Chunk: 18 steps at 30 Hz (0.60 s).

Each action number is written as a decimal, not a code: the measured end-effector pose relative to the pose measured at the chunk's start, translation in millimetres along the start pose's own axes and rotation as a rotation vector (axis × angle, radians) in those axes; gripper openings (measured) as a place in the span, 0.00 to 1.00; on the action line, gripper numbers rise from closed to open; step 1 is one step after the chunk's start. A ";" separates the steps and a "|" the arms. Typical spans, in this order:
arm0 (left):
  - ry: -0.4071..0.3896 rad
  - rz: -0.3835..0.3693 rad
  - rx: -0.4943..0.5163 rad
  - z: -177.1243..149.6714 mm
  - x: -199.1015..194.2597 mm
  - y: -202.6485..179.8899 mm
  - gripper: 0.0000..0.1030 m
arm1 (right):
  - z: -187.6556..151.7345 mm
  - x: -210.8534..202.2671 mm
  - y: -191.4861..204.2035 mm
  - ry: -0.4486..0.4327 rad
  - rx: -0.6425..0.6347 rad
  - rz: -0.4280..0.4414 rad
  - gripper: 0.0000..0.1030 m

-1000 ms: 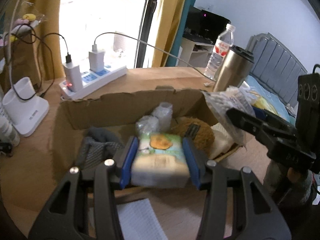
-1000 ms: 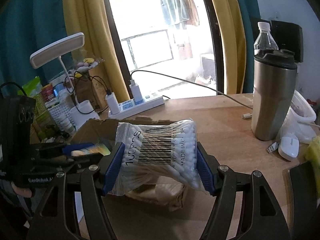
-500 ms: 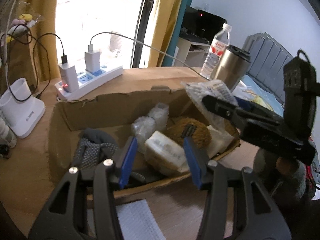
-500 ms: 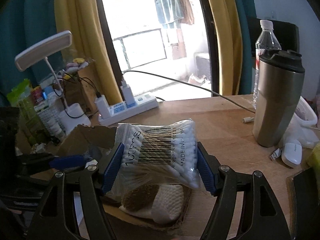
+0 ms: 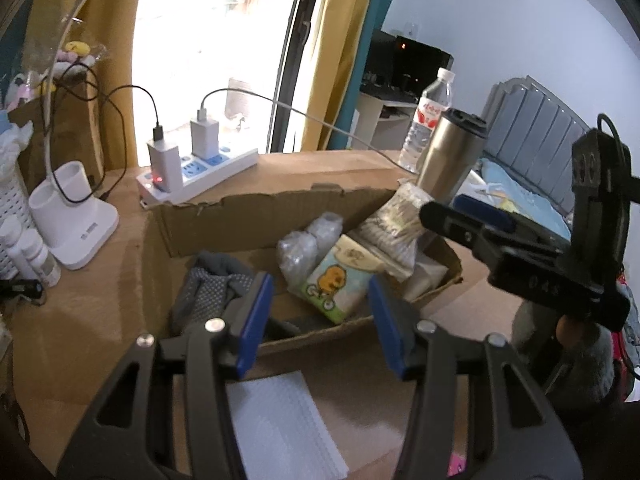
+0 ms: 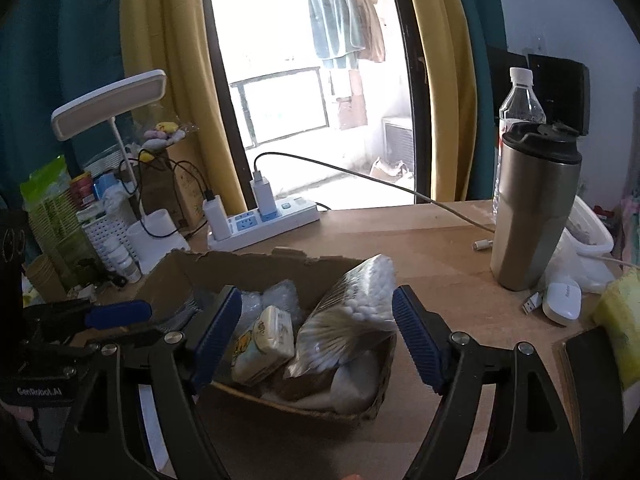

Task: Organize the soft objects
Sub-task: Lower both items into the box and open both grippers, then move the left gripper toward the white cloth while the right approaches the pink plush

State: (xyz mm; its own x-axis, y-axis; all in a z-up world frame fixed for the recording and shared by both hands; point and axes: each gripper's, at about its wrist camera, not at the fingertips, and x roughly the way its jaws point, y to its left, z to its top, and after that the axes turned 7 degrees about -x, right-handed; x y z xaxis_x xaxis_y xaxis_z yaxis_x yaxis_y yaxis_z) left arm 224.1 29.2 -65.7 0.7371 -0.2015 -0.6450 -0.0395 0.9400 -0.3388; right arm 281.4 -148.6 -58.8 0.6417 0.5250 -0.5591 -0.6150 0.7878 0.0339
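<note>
A: Listing the step in hand: release into the cardboard box [image 5: 280, 216]. Item one, tissue pack [image 5: 340, 280] with a duck print, lying tilted inside the box, near the middle. Item two, bag of cotton swabs [image 6: 352, 316], leaning at the right end of the box on the other contents.

B: Tools?

A: Left tool [image 5: 320, 316]: jaws apart, nothing between the pads, the tissue pack lying beyond them. Right tool [image 6: 316, 332]: jaws opening, the swab bag standing in the gap, neither pad pressing it as far as I can tell.

B: Other stock in the box?

A: Grey dotted cloth [image 5: 212, 288] at the left end, clear plastic bundles [image 5: 308, 240] toward the far wall, white padding under the swab bag.

B: Next move?

A: Judged: both tools draw back and up, clear of the box rim, without snagging the swab bag, which leans loosely and could tip out over the right edge. Then a search for further soft goods; a white sheet [image 5: 280, 428] lies on the tabletop [image 5: 80, 300] near the left tool, a possible candidate.
</note>
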 end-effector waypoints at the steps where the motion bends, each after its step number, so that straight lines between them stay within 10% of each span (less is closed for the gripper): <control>1: -0.004 0.001 -0.001 -0.9 -2.8 0.6 0.50 | -0.6 -2.6 0.9 0.000 -0.001 0.000 0.78; 18: -0.073 -0.009 -0.026 -22.6 -54.3 12.6 0.54 | -6.4 -44.7 39.7 -0.015 -0.049 -0.012 0.78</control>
State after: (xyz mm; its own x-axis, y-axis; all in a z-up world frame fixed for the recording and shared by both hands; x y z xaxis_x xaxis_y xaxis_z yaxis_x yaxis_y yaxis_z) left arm 168.4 45.8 -50.4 0.7847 -0.1888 -0.5904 -0.0492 0.9305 -0.3629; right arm 225.4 -142.8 -37.7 0.6557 0.5206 -0.5468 -0.6288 0.7774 -0.0139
